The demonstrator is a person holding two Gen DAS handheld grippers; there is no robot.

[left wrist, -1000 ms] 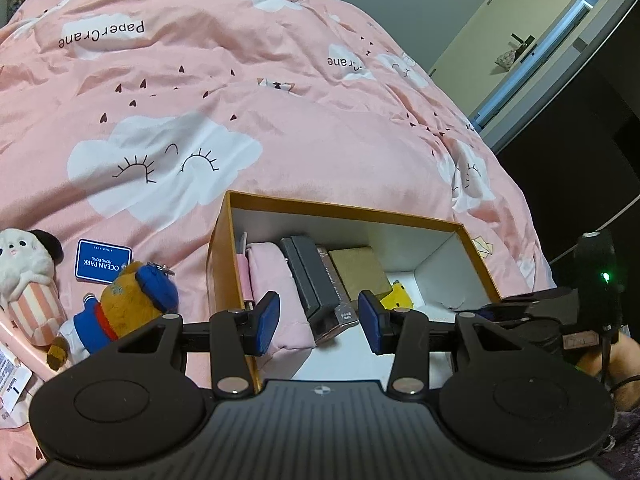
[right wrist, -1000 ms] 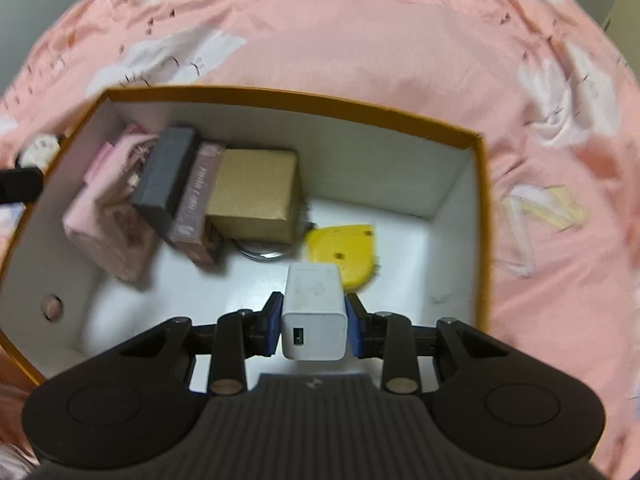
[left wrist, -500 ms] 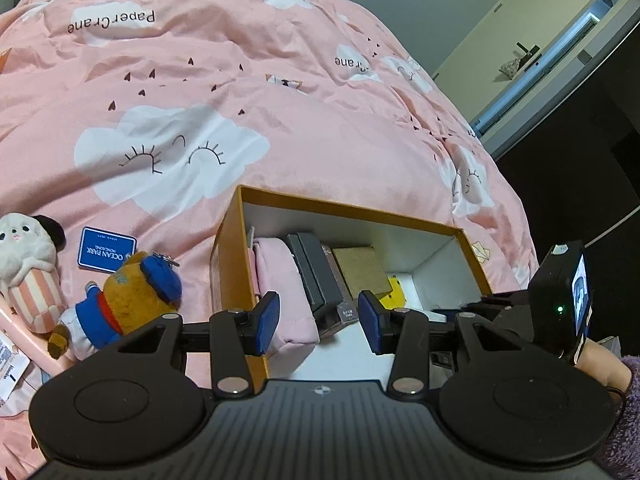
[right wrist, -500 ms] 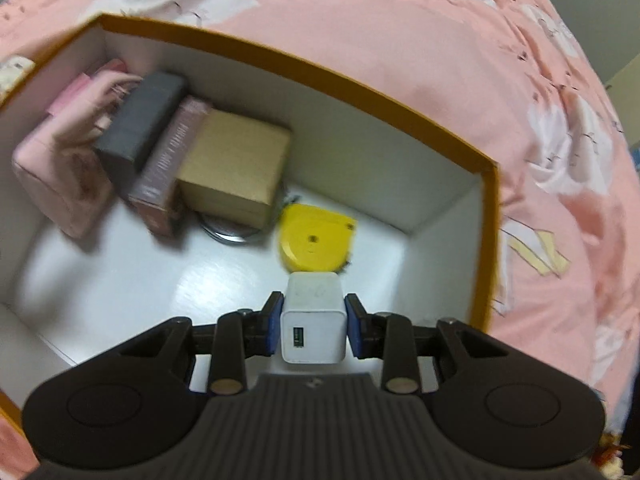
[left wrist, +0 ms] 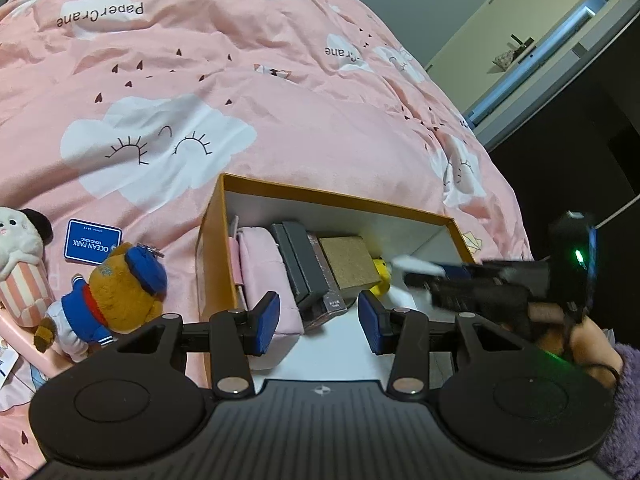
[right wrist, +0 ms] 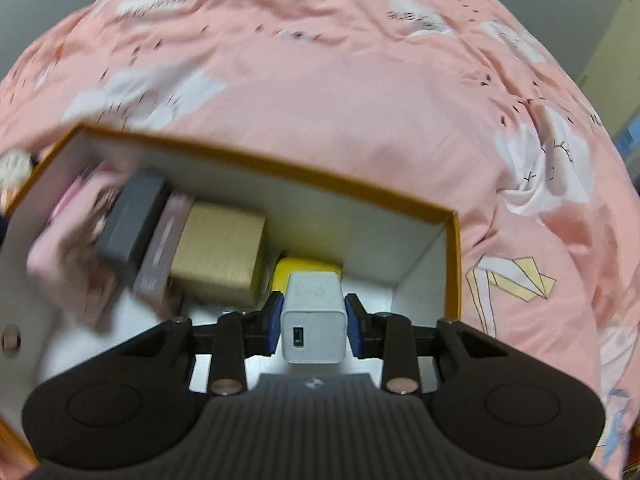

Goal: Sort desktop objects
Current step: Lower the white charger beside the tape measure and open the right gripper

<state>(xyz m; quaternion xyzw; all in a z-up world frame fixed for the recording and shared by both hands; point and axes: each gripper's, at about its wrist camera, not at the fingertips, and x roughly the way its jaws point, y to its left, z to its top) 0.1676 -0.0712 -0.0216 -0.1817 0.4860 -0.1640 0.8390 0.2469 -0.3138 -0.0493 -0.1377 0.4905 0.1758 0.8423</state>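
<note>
Right tongs (right wrist: 313, 330) up close, clamped on a white charger (right wrist: 313, 322), blue pads pressed to both its sides, its port facing the camera. The charger hangs above the white floor of the orange box (right wrist: 256, 170), toward the box's right end. Just beyond it, a yellow case (right wrist: 308, 270) lies on the box floor, partly hidden behind the charger. To the left of that, a tan carton (right wrist: 220, 254), then a mauve box (right wrist: 162, 254) and a grey case (right wrist: 132, 218) leaning side by side, then a pink pouch (right wrist: 68, 248) against the left wall, all blurred in this view.

Over to the left wrist camera: the left tongs (left wrist: 318, 322) stand wide with nothing between the pads, hovering at the near edge of the same box (left wrist: 210, 248). Between the pads you see the pink pouch (left wrist: 266, 264), the grey case (left wrist: 298, 260) and the tan carton (left wrist: 348, 256) lined up in a row. The right tongs (left wrist: 424, 272) come in from the right over the box, the charger (left wrist: 414, 265) a white smear at their tip.

Outside the box on the left, on the bed, a bear toy (left wrist: 116, 288) in a blue cap lies just beside the box wall, a striped plush (left wrist: 20, 256) at the frame's edge, and a blue card (left wrist: 93, 240) behind them. Beyond it all, the pink quilt (left wrist: 280, 100) with clouds rolls away.
</note>
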